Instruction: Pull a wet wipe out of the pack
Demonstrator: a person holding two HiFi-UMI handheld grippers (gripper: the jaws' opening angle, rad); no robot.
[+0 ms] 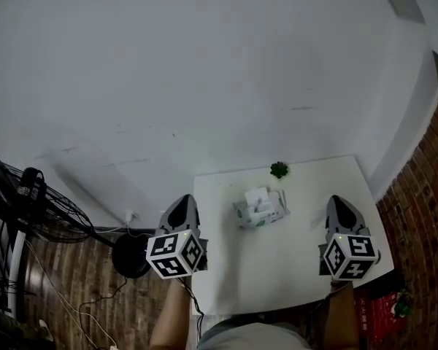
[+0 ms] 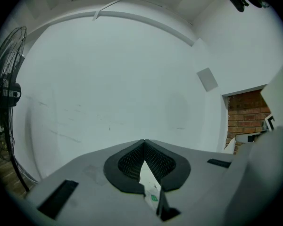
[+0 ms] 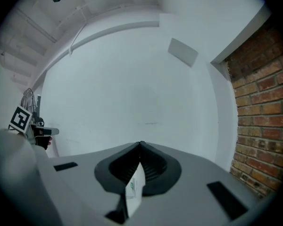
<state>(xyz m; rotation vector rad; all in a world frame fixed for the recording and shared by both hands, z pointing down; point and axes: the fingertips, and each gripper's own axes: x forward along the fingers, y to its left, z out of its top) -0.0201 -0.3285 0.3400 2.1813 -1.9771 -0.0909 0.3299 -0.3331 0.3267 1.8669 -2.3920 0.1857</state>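
Two grippers are in play, and both have their jaws pressed together at the tips with nothing clamped. In its own view, the left gripper (image 2: 144,141) shows dark ribbed pads meeting at a point. The right gripper (image 3: 140,143) looks the same. Low in each slit a white sliver with a green mark shows, too narrow to identify.

In the head view, the left gripper (image 1: 184,199) hangs over the table's left edge. The right gripper (image 1: 337,199) hangs near the right edge, toward the near right corner. Each carries one marker cube.

The one white table (image 1: 292,261) holds one pack of wet wipes (image 1: 260,210). It lies between the grippers, toward the far edge and apart from both, with a white sheet poking from its top. One small green plant (image 1: 279,170) stands at the far edge, near the pack.

Only the head view shows the table, pack and plant. The gripper views face a white wall. The left gripper view adds one fan (image 2: 4,98); the right gripper view adds a brick wall (image 3: 259,121).
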